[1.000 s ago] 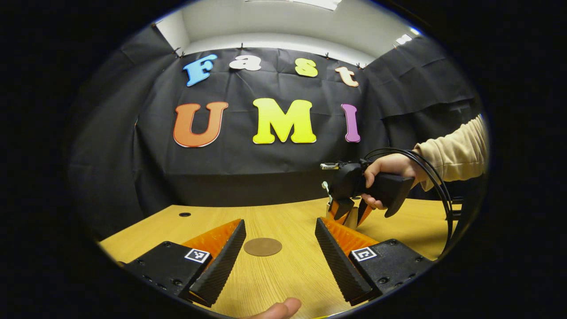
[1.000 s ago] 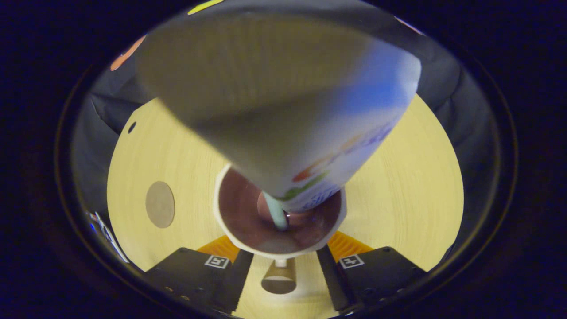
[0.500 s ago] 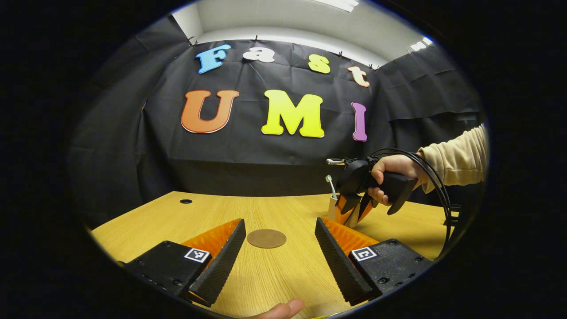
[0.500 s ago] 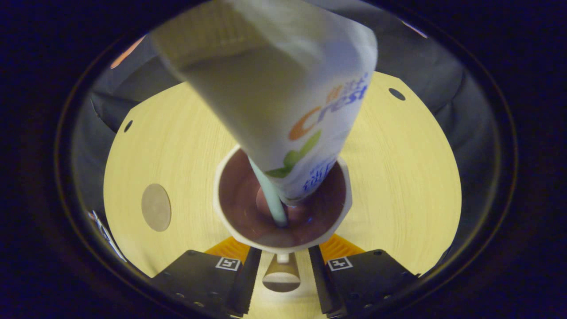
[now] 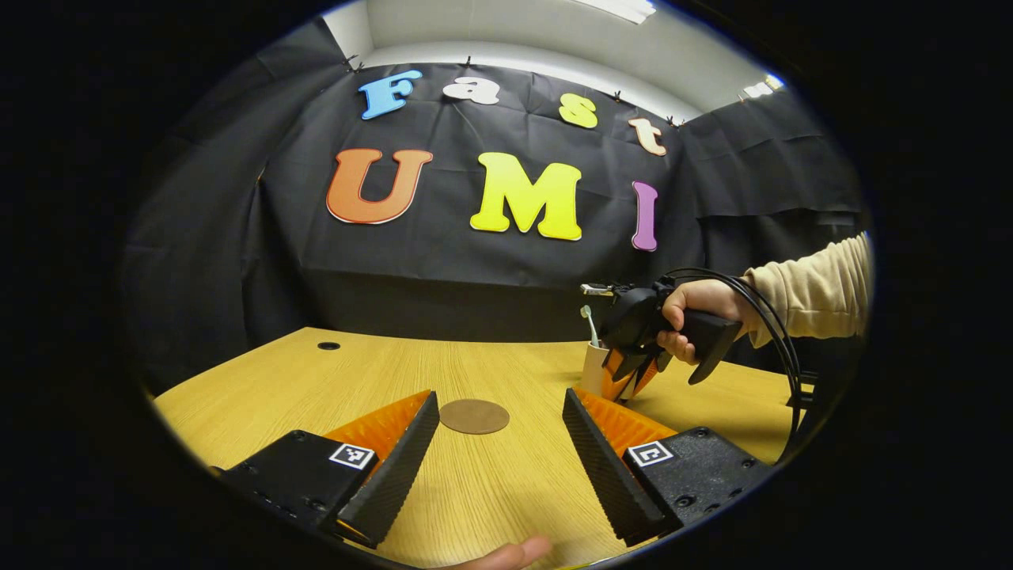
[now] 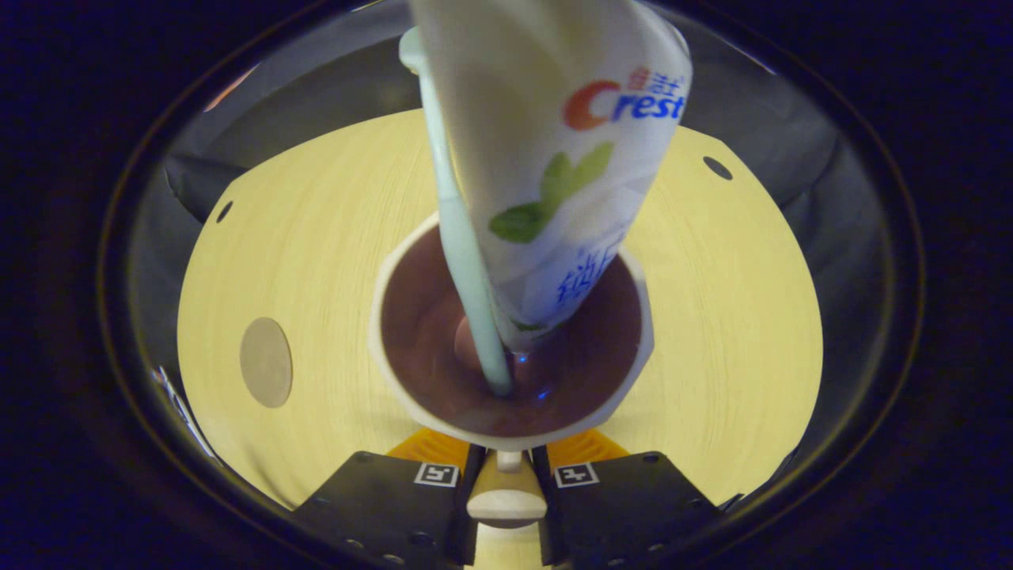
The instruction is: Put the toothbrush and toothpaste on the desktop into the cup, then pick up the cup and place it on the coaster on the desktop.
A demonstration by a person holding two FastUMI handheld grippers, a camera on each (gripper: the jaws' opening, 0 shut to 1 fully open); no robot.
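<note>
While cup (image 6: 506,427) holds toothbrush (image 6: 467,261) + toothpaste (image 6: 554,158), right gripper (image 6: 506,495) fingers clamp handle, left gripper (image 5: 498,455) fingers wide, empty

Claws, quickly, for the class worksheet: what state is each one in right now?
Left claw: open, holding nothing.
Right claw: closed on the cup by its handle.

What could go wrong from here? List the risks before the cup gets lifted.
1. The right gripper pinches only the cup's handle, so the cup may swing or slip when lifted.
2. The toothpaste and toothbrush lean tall above the rim and could tip the cup.
3. The coaster lies off to one side; the cup might land partly off it.
</note>
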